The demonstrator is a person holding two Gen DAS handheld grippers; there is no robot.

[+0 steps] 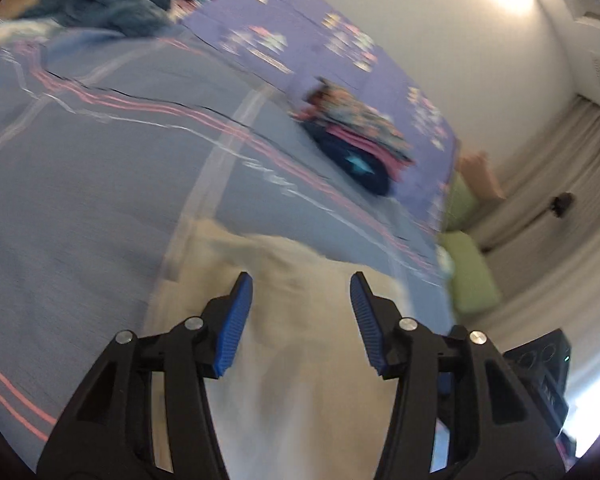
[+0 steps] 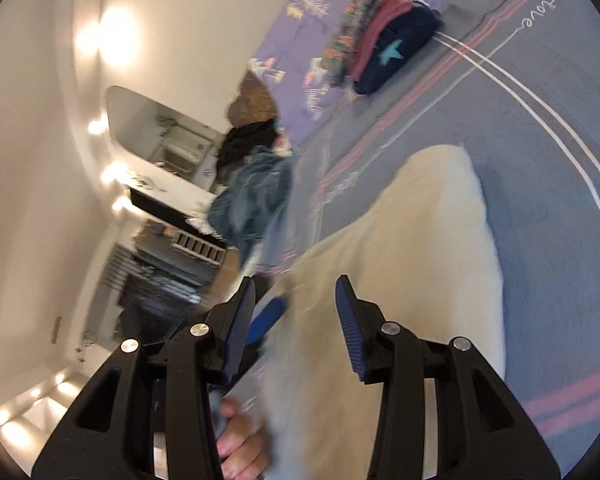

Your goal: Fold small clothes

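Observation:
A cream-white garment [image 1: 300,320] lies on the grey-blue bedsheet [image 1: 100,200]; it also shows in the right wrist view [image 2: 420,248]. My left gripper [image 1: 301,288] is open just above its near part, with nothing between the jaws. My right gripper [image 2: 296,292] is open over the garment's left edge, empty. A blue pad of the left gripper [image 2: 268,316] shows past the right one's left finger. A stack of folded clothes [image 1: 352,136], navy with a star at the bottom, sits further off on the bed, also in the right wrist view [image 2: 384,40].
A heap of unfolded blue and dark clothes [image 1: 112,0] lies at the bed's far side, also seen in the right wrist view [image 2: 256,196]. A purple patterned cover [image 1: 340,40] borders the sheet. Green cushions [image 1: 472,276], curtains and a wall stand beyond the bed.

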